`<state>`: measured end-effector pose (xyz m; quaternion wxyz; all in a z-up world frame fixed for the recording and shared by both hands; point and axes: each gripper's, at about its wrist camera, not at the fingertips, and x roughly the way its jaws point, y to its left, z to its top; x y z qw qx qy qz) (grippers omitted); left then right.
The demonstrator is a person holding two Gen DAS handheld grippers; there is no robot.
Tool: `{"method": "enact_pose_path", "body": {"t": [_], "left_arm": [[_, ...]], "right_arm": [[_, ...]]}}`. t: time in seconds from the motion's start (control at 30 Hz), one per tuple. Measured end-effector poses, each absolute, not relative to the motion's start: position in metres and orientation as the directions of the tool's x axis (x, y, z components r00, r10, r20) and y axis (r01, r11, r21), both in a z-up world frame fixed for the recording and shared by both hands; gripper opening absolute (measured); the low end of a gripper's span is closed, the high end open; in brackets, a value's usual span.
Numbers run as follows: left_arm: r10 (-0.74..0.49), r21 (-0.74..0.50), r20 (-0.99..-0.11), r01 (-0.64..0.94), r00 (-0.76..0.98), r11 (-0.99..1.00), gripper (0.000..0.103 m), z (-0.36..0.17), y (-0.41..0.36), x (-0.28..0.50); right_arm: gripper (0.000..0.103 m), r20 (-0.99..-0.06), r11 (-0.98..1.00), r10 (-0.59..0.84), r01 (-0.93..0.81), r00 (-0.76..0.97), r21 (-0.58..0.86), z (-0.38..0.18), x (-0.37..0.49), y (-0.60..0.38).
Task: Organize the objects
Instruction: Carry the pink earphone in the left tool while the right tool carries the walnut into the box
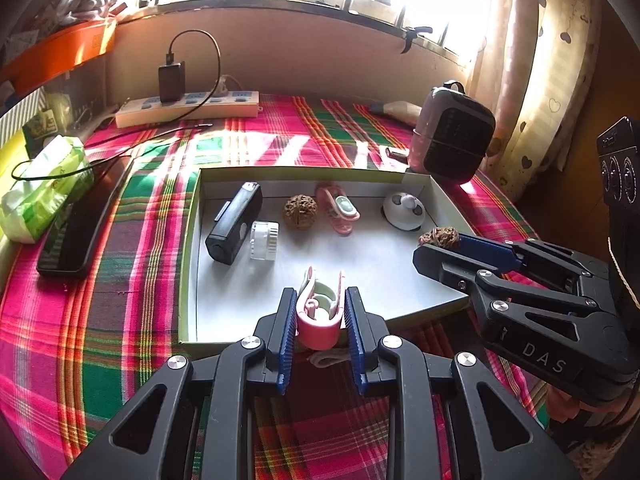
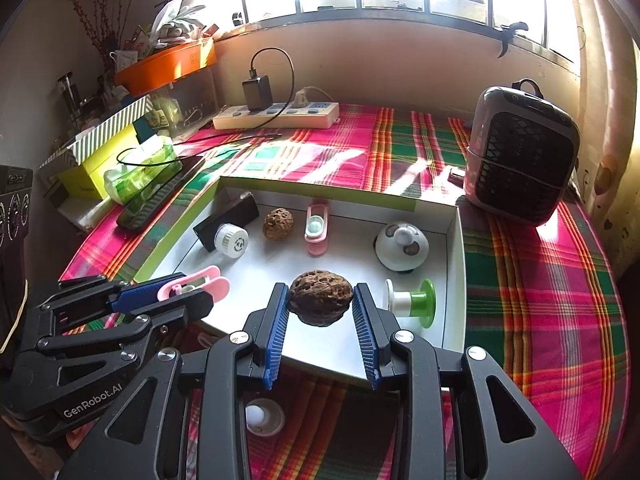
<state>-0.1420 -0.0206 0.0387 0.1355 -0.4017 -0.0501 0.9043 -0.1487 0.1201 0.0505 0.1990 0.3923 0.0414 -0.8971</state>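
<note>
Left gripper (image 1: 320,308): angled down, blue pads clamped on pink clip (image 1: 320,320), fingers nearly parallel. Right gripper (image 2: 320,304): same downward pitch, pads pinching walnut (image 2: 320,296) from both sides, fingers splayed wider. Both sit side by side, tips converging slightly, each visible in the other's wrist view.

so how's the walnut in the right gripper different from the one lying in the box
The held walnut hangs above the box, clamped in the right gripper; the other walnut rests free on the box floor near the back wall. The held one lies broadside, the other looks more upright. Both are brown and wrinkled.
</note>
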Motion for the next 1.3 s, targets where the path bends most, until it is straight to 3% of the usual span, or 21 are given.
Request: {"method": "enact_pose_path", "body": {"t": [0.5,1.3], "left_arm": [[0.255,-0.164,-0.736,-0.2,-0.627,-0.966,0.02,0.027,-0.021,-0.161],[0.269,-0.209,-0.727,-0.17,-0.631,-0.963,0.02,0.027,-0.033,-0.159]], "right_arm": [[0.034,-0.738,-0.912,-0.319,0.405,-0.595,0.067,0.045,-0.164,0.11],[0.034,-0.781,-0.877,-0.368,0.468,-0.504,0.111,0.03,-0.199,0.077]]}}
